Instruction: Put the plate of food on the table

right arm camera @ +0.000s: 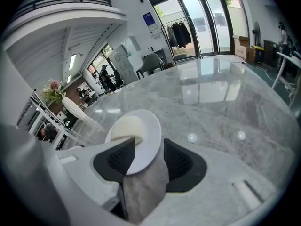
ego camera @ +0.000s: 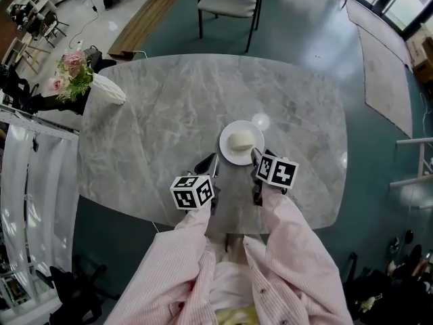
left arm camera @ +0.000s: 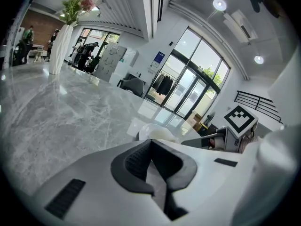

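Nearest, at the bottom of the head view, two pink-striped sleeves (ego camera: 284,249) reaching forward over the near edge of the grey marble table (ego camera: 155,120), a gripper at the end of each. To the left, the left gripper (left arm camera: 151,142), marker cube (ego camera: 193,191) on top, jaws only slightly parted with nothing but bare tabletop between them, held low just left of the plate (right arm camera: 149,126) and apart from it. To the right, the right gripper (right arm camera: 149,141), jaws spread wide, the plate's near rim lying in the gap between them: close against the left pad, a clear strip of table between rim and right pad, no squeeze on it. Just beyond the jaws, the white plate lying flat on the table, a little toward the near side of the middle, carrying one pale, rounded piece of food (right arm camera: 126,127) at its centre. Farther off, toward the far left corner of the table, a white vase (ego camera: 108,89) of pink flowers (ego camera: 67,73), well apart from the plate. Past the far edge, an empty grey chair (ego camera: 230,4) standing on the teal floor (ego camera: 304,26).
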A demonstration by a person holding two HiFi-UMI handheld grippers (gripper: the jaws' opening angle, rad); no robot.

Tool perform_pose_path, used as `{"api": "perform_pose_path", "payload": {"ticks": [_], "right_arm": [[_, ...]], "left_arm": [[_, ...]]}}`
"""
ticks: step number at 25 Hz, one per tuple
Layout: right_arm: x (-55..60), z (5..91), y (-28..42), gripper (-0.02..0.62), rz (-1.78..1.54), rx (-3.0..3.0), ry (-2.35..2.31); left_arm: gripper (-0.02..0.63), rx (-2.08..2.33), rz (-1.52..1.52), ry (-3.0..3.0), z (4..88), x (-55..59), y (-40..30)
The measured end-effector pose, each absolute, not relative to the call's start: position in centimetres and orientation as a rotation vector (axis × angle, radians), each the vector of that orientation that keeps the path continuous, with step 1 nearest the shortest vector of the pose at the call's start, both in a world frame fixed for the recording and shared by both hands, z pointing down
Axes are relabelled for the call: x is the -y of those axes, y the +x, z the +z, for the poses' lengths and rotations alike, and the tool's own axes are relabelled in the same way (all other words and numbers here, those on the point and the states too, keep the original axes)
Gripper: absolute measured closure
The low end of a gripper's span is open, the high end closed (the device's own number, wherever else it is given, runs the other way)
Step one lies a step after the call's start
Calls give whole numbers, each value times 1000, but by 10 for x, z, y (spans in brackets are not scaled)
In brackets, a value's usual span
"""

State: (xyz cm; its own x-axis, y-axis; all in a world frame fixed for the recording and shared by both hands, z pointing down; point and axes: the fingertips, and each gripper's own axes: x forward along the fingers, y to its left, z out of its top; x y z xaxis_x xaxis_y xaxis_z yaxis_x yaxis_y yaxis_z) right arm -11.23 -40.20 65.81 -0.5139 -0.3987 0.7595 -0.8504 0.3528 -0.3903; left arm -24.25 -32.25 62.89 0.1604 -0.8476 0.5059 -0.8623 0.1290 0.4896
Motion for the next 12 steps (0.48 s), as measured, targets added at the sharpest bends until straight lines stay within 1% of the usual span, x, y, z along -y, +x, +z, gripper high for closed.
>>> {"api": "perform_pose_path", "payload": {"ticks": [3,8,9,12], "right_arm": [[402,648,-107,420,1006,2098,1072],[399,628,-108,447,919,2194,1008],[397,622,-107,457,899,2216,992],[396,602,-107,514,838,2294,949]], "left_arm": [[609,1656,24,1717,619,321,-240],[609,1655,21,1785,598,314,-235],[609,1656,19,1800,593,312,-233],[609,1672,8,1846,576,313,-232]]}}
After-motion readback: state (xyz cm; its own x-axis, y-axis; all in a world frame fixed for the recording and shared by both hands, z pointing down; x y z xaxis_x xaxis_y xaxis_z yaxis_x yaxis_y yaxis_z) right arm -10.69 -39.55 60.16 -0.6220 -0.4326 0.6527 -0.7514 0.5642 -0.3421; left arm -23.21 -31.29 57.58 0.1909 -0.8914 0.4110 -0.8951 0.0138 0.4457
